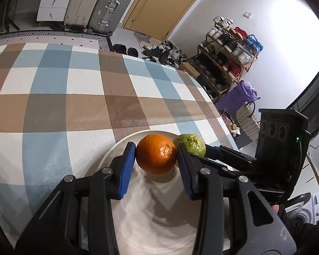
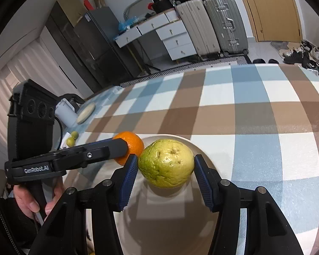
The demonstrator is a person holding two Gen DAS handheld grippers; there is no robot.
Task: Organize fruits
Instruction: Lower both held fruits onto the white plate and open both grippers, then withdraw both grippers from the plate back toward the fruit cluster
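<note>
Left gripper (image 1: 156, 156) pinches the orange (image 1: 156, 157); right gripper (image 2: 165, 165) pinches the guava (image 2: 166, 163) — plate (image 2: 170, 223) mostly hidden, seemingly beneath.

A home: suitcases (image 2: 214, 25), shoe rack (image 1: 225, 59), fridge (image 2: 95, 42).

White walls enclose the room. A tan wooden door (image 1: 159, 6) stands beside two upright hard-shell suitcases (image 1: 100, 4) and a white drawer unit (image 1: 53, 2). A wooden shoe rack (image 1: 225, 57) lines the right wall, loose shoes (image 1: 159, 52) on the pale floor. Pleated pale curtains (image 2: 21, 68) hang by a dark grey fridge (image 2: 95, 42).
</note>
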